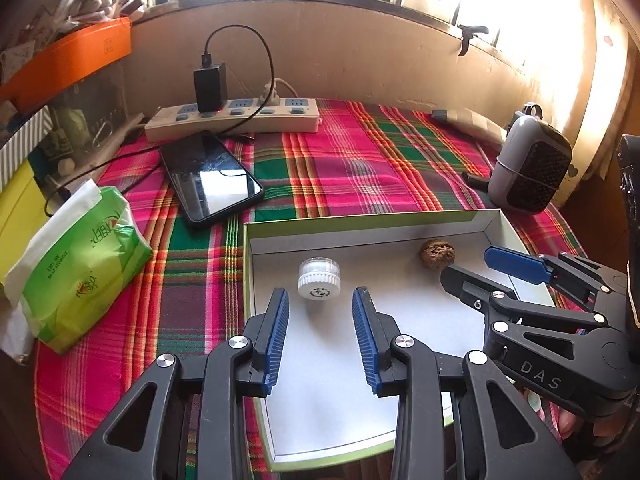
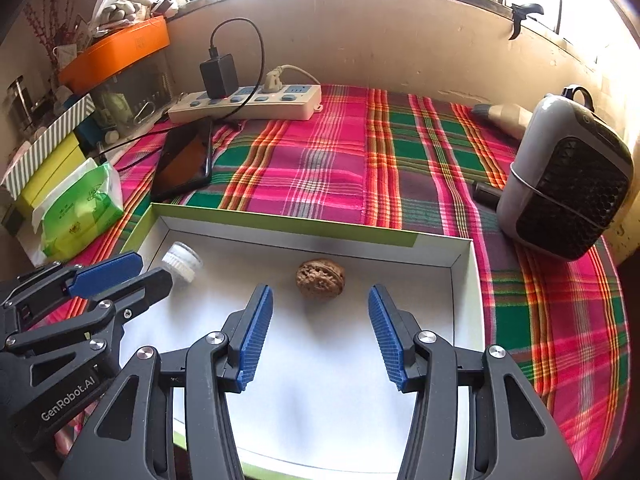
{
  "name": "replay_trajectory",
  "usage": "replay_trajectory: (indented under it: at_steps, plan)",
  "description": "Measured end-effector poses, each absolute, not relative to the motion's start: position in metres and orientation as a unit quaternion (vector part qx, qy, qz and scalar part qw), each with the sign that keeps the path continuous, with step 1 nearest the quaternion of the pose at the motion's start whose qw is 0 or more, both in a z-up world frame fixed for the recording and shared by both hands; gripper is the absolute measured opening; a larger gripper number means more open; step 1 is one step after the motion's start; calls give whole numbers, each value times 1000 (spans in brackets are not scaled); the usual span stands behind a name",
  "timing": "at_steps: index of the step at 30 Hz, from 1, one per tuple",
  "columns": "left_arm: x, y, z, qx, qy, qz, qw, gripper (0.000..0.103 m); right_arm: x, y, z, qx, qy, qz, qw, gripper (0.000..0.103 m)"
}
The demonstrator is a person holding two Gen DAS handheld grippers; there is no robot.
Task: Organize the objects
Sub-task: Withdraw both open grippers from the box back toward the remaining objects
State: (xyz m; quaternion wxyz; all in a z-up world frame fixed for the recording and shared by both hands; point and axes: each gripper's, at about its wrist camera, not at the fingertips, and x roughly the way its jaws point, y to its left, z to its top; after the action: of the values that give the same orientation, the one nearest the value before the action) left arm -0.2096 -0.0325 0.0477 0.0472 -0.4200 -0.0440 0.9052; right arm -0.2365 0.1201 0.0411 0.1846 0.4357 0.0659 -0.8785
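On the plaid tablecloth [image 1: 340, 168], left to right as the left wrist view shows it: a green tissue pack [image 1: 76, 268] lies at the table's 9 o'clock edge. A black phone [image 1: 212, 178] rests face up at about 11 o'clock, just in front of a white power strip [image 1: 236, 120] that carries a black charger [image 1: 210, 86]. A shallow white-lined box [image 1: 360, 228] with green outer walls sits at 6 o'clock.

Inside the box, a small white ribbed cap [image 1: 319, 279] lies in the left half, near the far wall. The left gripper [image 1: 320, 300] hovers over the box floor with its blue pads spread wide; the cap sits just ahead of the gap, touching neither pad.

A brown walnut [image 2: 320, 280] lies in the right half of the box, near the far wall, well apart from the cap. The right gripper [image 2: 320, 296] is likewise spread wide and holds nothing; the walnut sits just ahead of the gap, clear of both pads.

A grey fan heater [image 2: 568, 184] with a black grille stands at 3 o'clock, outside the box.
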Motion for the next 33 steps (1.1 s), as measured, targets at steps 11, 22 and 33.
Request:
replay_trajectory:
  at_steps: [11,22,33]
  plan:
    - [-162,-36,61,-401,-58,913,50,31,-194,131,59,416,56,-889,184,51]
    - [-114,-38,64,-383,-68,920,51,31,-143,137,61,400,44,-894,197,51]
    - [-78,-52,52,-377,-95,920,48,31,-97,138,52,392,26,-887,242,51]
